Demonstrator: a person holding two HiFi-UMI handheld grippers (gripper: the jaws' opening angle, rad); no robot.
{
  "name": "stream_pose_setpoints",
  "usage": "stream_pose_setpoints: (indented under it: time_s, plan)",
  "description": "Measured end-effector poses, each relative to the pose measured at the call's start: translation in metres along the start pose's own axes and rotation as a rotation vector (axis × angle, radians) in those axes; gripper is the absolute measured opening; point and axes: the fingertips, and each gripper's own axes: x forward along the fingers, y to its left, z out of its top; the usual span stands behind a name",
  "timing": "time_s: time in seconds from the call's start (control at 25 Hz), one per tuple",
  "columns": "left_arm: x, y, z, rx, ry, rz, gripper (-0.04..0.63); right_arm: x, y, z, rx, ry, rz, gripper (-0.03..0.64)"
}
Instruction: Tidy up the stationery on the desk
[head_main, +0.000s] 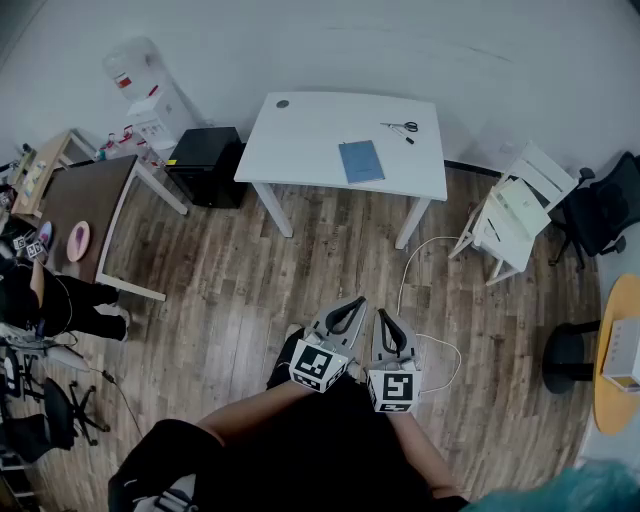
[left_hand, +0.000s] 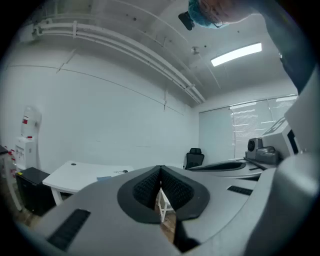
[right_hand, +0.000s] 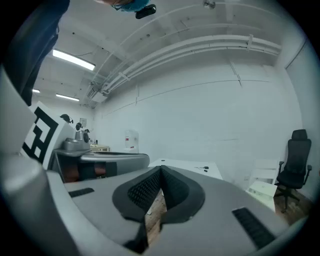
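A white desk (head_main: 310, 150) stands far ahead across the wooden floor. On it lie a blue notebook (head_main: 361, 161), black scissors (head_main: 401, 127) and a small dark pen (head_main: 409, 139) at the back right. My left gripper (head_main: 356, 302) and right gripper (head_main: 383, 316) are held side by side close to my body, well short of the desk. Both are shut with nothing between the jaws. The left gripper view shows the desk (left_hand: 80, 175) at lower left; in the right gripper view the desk (right_hand: 187, 165) with the scissors (right_hand: 202, 168) lies beyond the jaw tips.
A black cabinet (head_main: 205, 165) sits left of the desk and a white folding chair (head_main: 515, 210) to its right. A white cable (head_main: 420, 290) trails on the floor ahead. A brown table (head_main: 85, 200) is at left, black office chairs (head_main: 600, 210) at right.
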Motion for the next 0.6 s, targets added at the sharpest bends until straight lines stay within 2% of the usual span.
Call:
stream_pose_setpoints:
  time_s: [0.2,0.4,0.6]
  plan:
    - [0.01,0.006,0.0,-0.007,0.006,0.011,0.012,0.005,-0.016,-0.002,0.079,-0.01,0.015,0.031]
    - [0.027,0.017,-0.006,-0.044,0.015,-0.011,0.012,0.025,-0.027,-0.01,0.132,0.037,0.028,0.032]
    - [0.055,0.036,-0.011,-0.059,0.027,-0.032,0.012,0.042,-0.052,-0.013,0.141,0.043,-0.017,0.034]
